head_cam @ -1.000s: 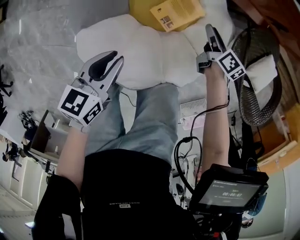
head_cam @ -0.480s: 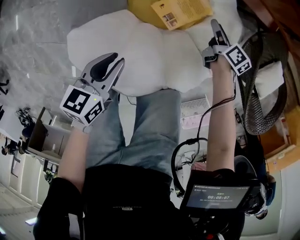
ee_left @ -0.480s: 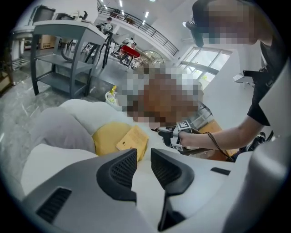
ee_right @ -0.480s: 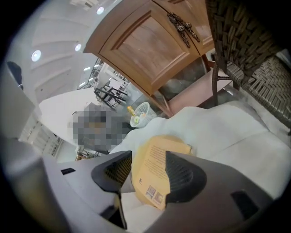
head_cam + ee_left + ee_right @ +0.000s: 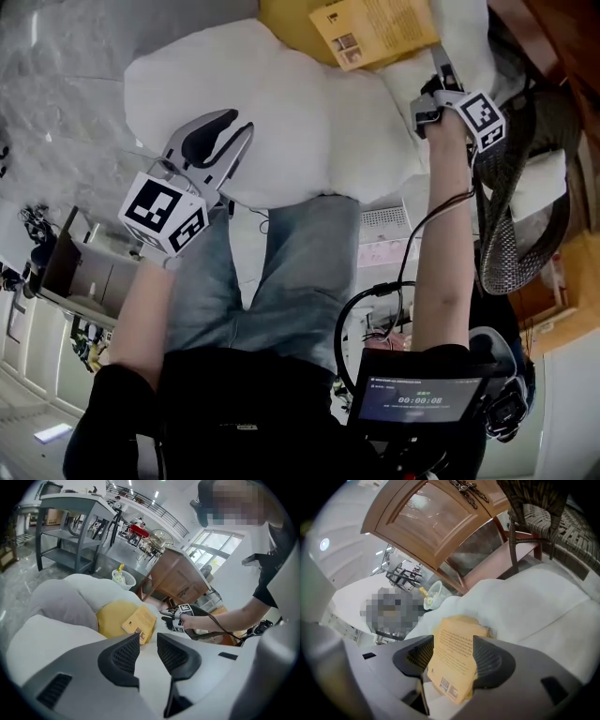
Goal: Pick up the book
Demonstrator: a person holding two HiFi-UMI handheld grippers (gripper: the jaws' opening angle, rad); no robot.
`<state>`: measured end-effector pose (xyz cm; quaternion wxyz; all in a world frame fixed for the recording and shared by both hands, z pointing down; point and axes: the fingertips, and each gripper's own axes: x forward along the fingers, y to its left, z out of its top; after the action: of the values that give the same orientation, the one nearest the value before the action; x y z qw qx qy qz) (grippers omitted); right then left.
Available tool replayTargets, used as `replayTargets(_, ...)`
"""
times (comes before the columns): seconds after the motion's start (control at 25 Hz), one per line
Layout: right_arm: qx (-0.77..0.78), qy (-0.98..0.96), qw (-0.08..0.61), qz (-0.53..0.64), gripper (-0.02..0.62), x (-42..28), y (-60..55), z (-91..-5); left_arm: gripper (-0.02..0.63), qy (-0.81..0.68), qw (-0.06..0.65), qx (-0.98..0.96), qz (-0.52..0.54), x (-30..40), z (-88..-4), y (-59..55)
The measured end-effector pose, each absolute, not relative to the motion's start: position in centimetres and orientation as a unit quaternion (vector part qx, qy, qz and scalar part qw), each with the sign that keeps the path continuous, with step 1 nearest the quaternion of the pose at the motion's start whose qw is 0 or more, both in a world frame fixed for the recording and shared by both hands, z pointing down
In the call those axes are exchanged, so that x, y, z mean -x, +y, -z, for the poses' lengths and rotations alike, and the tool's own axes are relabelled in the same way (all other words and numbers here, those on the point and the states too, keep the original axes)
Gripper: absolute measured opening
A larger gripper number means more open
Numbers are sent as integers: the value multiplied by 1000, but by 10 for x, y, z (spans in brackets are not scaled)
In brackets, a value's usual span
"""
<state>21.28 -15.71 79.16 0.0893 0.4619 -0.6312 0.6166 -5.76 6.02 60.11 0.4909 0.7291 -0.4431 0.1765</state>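
Tan paperback book (image 5: 452,660) on puffy yellow pillow (image 5: 110,618), right claw (image 5: 453,643) opening around it, left claw (image 5: 148,640) narrow.

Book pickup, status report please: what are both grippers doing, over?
Right gripper opening, book between its jaws, not clamped. Left gripper open, empty, over the white cushion. Book lies on yellow pillow; nothing blocking.

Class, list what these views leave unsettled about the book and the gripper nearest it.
- Book: far end cut off by the head view's top edge.
- Its print: too small in the right gripper view.
- Right gripper: jaws opening, book between them; whether they press it is hidden by the book itself.
- Yellow cushion: mostly covered by the book and cut off at the top.
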Motion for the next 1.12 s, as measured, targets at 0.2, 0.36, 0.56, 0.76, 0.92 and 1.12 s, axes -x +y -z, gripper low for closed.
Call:
replayTargets(0.2, -468, -610, 82, -635, 262, -214, -163, -815, 107, -443, 493, -727, -181, 58, -609, 64)
replayTargets(0.36, -472, -595, 79, -645, 267, -221, -163, -834, 107, -444, 495, -726, -177, 52, -613, 63)
replayTargets(0.56, -471, -590, 71, -652, 267, -223, -170, -847, 107, -439, 499, -724, -185, 47, -622, 64)
replayTargets(0.76, -473, -573, 74, -665, 269, -225, -175, -863, 107, -439, 500, -723, -187, 44, -627, 63)
replayTargets(0.92, -469, -564, 64, -677, 273, -221, -181, -878, 107, -439, 499, -722, -191, 44, -633, 64)
replayTargets(1.12, -464, -550, 50, -692, 278, -217, -188, -894, 107, -435, 503, -719, -200, 46, -640, 61)
